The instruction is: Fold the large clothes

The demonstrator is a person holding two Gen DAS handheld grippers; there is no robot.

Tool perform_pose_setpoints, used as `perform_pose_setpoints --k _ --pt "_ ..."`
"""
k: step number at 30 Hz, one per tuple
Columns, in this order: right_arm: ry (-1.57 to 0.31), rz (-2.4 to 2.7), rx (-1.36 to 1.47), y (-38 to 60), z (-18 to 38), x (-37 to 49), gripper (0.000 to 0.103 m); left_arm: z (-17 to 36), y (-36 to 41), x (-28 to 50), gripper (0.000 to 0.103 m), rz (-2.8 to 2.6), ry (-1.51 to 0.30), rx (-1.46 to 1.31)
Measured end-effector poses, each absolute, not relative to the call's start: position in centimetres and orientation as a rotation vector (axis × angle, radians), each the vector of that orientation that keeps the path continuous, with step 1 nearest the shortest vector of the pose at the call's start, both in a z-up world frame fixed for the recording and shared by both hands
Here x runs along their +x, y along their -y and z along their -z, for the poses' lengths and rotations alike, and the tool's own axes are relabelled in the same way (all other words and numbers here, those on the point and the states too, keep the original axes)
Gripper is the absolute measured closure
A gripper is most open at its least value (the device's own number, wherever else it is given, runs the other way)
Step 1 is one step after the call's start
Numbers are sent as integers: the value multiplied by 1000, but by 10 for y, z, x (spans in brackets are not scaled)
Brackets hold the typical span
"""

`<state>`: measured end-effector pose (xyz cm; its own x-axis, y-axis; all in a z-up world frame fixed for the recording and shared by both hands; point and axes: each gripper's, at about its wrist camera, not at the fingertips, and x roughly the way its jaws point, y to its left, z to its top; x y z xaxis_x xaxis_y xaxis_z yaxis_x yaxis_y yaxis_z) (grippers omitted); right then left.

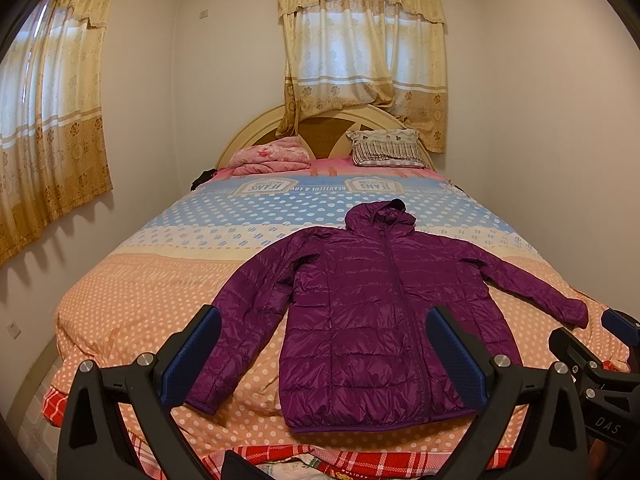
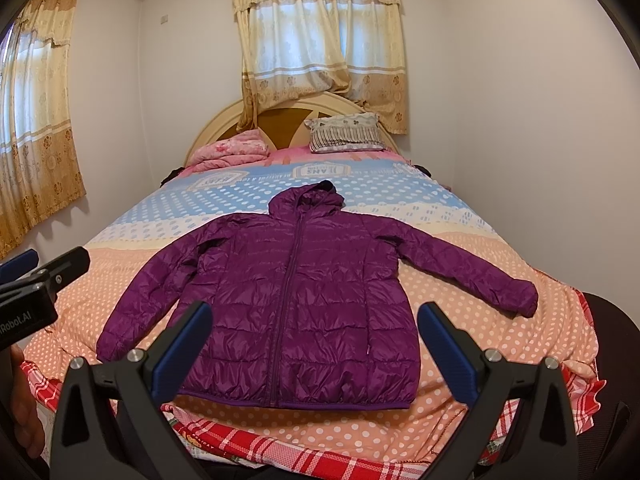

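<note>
A purple hooded puffer jacket [image 1: 372,312] [image 2: 296,296] lies flat and zipped on the bed, front up, both sleeves spread out, hood toward the headboard and hem near the foot edge. My left gripper [image 1: 324,344] hovers open above the foot of the bed, its blue pads [image 1: 196,356] framing the jacket's left sleeve and body without touching. My right gripper [image 2: 316,344] is also open and empty, held over the jacket's hem. Each gripper shows at the edge of the other's view: the right gripper [image 1: 612,344] and the left gripper [image 2: 36,276].
The bed [image 1: 132,300] has a polka-dot cover in peach, cream and blue. A folded pink quilt [image 1: 272,156] and a patterned pillow [image 1: 388,148] lie by the headboard. White walls close in on both sides. A red plaid cloth [image 2: 256,444] hangs at the foot edge.
</note>
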<state>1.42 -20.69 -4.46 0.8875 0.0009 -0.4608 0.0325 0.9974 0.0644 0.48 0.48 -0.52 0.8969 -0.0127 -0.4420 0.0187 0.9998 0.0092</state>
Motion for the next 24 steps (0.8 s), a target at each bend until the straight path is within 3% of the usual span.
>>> perform_pose_setpoints --k 24 --pt "-494 15 75 212 53 14 0 15 -6 10 1 11 -472 16"
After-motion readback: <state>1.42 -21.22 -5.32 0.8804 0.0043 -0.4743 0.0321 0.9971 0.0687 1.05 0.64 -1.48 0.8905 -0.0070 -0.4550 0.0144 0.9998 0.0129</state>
